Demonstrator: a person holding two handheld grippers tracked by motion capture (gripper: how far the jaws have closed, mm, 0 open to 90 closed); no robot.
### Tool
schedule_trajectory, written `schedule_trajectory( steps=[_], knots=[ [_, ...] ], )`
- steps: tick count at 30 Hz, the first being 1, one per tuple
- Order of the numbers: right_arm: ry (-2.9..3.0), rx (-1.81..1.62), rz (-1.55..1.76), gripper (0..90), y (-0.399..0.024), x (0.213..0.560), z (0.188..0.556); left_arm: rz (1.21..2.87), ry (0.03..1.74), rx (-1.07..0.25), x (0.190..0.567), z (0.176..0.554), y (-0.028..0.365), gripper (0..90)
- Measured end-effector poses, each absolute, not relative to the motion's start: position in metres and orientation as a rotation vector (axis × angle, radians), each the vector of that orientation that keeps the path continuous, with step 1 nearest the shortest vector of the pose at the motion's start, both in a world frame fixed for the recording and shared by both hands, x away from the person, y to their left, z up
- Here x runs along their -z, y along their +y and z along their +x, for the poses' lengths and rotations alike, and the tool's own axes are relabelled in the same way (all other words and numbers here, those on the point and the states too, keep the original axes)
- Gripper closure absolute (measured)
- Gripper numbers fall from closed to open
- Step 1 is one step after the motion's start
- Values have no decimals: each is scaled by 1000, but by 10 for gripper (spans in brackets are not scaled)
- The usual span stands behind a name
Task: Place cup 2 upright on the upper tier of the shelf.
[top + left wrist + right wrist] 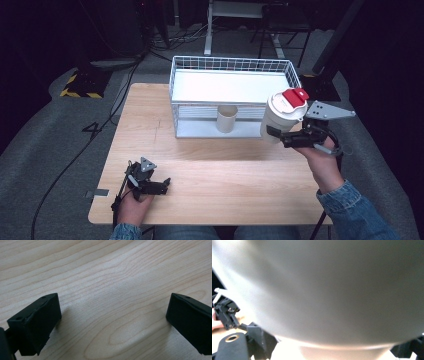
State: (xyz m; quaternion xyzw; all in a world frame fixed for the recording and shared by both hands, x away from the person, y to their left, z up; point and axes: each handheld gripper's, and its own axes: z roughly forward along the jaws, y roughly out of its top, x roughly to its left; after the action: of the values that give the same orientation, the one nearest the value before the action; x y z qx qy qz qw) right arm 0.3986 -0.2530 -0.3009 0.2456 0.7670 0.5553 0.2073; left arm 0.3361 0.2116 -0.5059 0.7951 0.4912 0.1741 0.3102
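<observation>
High view: the right gripper [278, 135] clamps the white jug [280, 118], red lid up and long axis tilted, just right of the wire basket [181, 75], level with its upper shelf, while the left gripper [164, 184] rests open on the table [225, 170], well short of the basket.

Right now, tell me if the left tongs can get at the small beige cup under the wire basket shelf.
Probably yes: the left tongs rest open on bare table, and the beige cup stands at the rack's open front, with nothing between.
</observation>
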Motion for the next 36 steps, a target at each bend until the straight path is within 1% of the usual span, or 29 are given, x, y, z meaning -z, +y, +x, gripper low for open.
schedule_trajectory(
  steps=[15,36],
  knots=[
    [2105,-1548,707,144,-241,272,433,2098,1294,-455,506,337,211,4],
    [2097,-1515,743,144,-209,256,488,2099,1294,-456,506,337,211,4]
  ],
)
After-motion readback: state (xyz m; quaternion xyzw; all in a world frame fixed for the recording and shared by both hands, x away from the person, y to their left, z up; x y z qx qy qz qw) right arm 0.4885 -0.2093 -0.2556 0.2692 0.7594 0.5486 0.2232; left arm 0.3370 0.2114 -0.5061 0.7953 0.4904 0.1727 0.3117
